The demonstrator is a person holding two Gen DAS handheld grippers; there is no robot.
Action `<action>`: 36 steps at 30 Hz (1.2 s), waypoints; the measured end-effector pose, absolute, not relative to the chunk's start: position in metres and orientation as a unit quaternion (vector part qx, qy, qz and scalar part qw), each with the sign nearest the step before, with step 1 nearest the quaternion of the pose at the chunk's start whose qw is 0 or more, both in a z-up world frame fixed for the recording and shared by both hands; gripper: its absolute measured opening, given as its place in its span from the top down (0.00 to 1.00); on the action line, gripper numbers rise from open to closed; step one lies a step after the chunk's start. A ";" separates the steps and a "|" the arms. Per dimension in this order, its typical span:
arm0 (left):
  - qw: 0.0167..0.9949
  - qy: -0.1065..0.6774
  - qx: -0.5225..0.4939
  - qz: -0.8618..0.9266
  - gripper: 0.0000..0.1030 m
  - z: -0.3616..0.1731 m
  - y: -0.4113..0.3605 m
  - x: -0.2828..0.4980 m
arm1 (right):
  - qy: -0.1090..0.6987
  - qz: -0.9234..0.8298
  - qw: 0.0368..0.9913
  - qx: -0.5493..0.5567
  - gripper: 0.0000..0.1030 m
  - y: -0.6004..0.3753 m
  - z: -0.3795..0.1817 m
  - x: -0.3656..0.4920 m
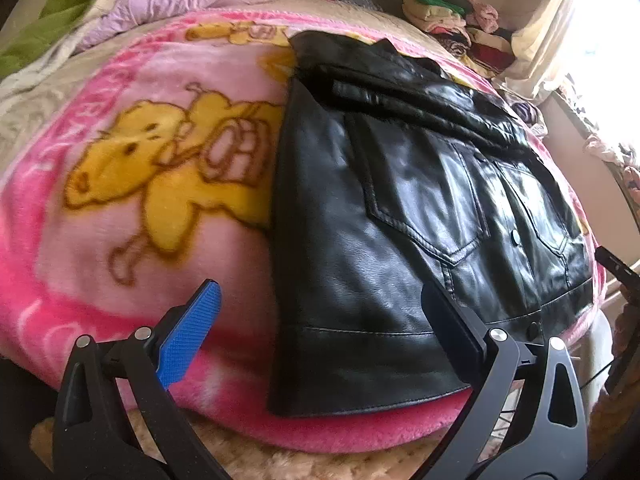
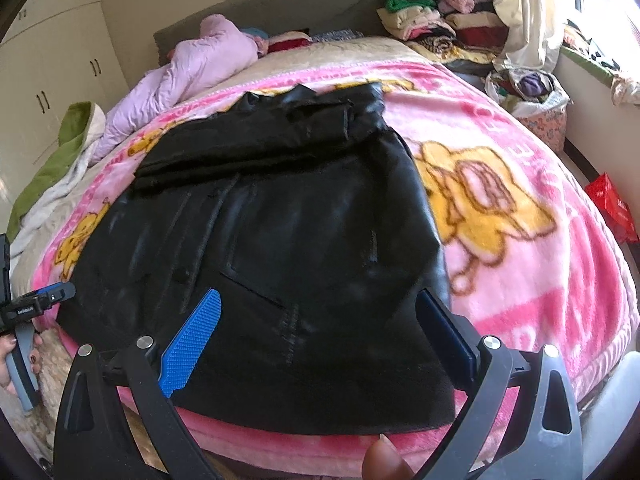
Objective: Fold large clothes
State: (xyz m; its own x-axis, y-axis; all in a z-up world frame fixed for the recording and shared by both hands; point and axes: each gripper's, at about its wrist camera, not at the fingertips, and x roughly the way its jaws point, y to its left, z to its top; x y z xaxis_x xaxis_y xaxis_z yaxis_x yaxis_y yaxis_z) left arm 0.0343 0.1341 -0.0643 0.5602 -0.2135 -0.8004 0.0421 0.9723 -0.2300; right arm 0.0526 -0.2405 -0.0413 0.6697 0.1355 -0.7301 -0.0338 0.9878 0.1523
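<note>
The black leather jacket (image 2: 280, 232) lies on the pink blanket (image 2: 520, 288), long axis running away from you. Both claws gape wide, empty; your right claw (image 2: 320, 332) hovers over its near hem, the left claw (image 1: 320, 320) beside its left corner.

Both wrist cameras look down close over the bed's near edge, toward twelve o'clock. They share the black jacket (image 1: 420, 200) (image 2: 280, 240); the left camera probably sits further left.

The bed (image 2: 372, 46) carries a pink cartoon blanket (image 2: 520, 280) across mid-frame, a black leather jacket (image 2: 280, 240) spread flat on it at centre, and a lilac quilted garment (image 2: 180, 72) upper left.
</note>
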 end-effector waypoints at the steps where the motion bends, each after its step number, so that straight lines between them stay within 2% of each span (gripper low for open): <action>1: 0.877 0.465 -0.092 -0.075 0.09 -0.066 0.132 0.035 | 0.407 0.045 0.910 0.065 0.05 -0.243 -0.044 0.052; 5: 0.873 0.477 -0.075 -0.074 0.09 -0.079 0.124 0.043 | 0.422 0.039 0.902 0.081 0.04 -0.256 -0.055 0.051; 11: 0.869 0.482 -0.082 -0.081 0.18 -0.084 0.123 0.048 | 0.431 0.025 0.897 0.089 0.04 -0.275 -0.065 0.045; 14: 0.871 0.478 -0.083 -0.083 0.26 -0.083 0.123 0.048 | 0.445 0.031 0.890 0.093 0.04 -0.282 -0.074 0.045; 16: 0.875 0.469 -0.083 -0.088 0.39 -0.081 0.122 0.046 | 0.452 0.042 0.886 0.095 0.04 -0.281 -0.079 0.046; 19: 0.877 0.465 -0.087 -0.089 0.47 -0.080 0.122 0.045 | 0.461 0.073 0.879 0.099 0.05 -0.278 -0.087 0.047; 20: 0.876 0.465 -0.088 -0.089 0.48 -0.080 0.122 0.045 | 0.460 0.075 0.880 0.095 0.10 -0.276 -0.086 0.047; 21: 0.876 0.466 -0.089 -0.088 0.50 -0.079 0.123 0.045 | 0.457 0.076 0.882 0.086 0.25 -0.274 -0.086 0.047; 22: 0.876 0.466 -0.089 -0.087 0.54 -0.079 0.122 0.045 | 0.456 0.075 0.883 0.082 0.27 -0.273 -0.085 0.047; 27: 0.884 0.452 -0.092 -0.079 0.73 -0.075 0.123 0.041 | 0.442 0.125 0.882 0.108 0.61 -0.280 -0.082 0.045; 29: 0.885 0.448 -0.099 -0.078 0.80 -0.073 0.124 0.039 | 0.431 0.139 0.885 0.112 0.70 -0.280 -0.079 0.043; 31: 0.886 0.444 -0.107 -0.080 0.87 -0.069 0.127 0.038 | 0.411 0.149 0.892 0.115 0.73 -0.278 -0.070 0.042; 36: 0.887 0.440 -0.116 -0.081 0.91 -0.061 0.130 0.039 | 0.368 0.182 0.902 0.137 0.77 -0.277 -0.040 0.046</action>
State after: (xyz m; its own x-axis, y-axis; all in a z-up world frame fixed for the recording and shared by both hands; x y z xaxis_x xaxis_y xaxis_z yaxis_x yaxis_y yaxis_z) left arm 0.0389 0.1301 -0.0611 0.5993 -0.2457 -0.7619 0.0422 0.9601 -0.2764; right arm 0.0458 -0.2769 -0.0405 0.6632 0.4286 -0.6136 -0.2274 0.8965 0.3803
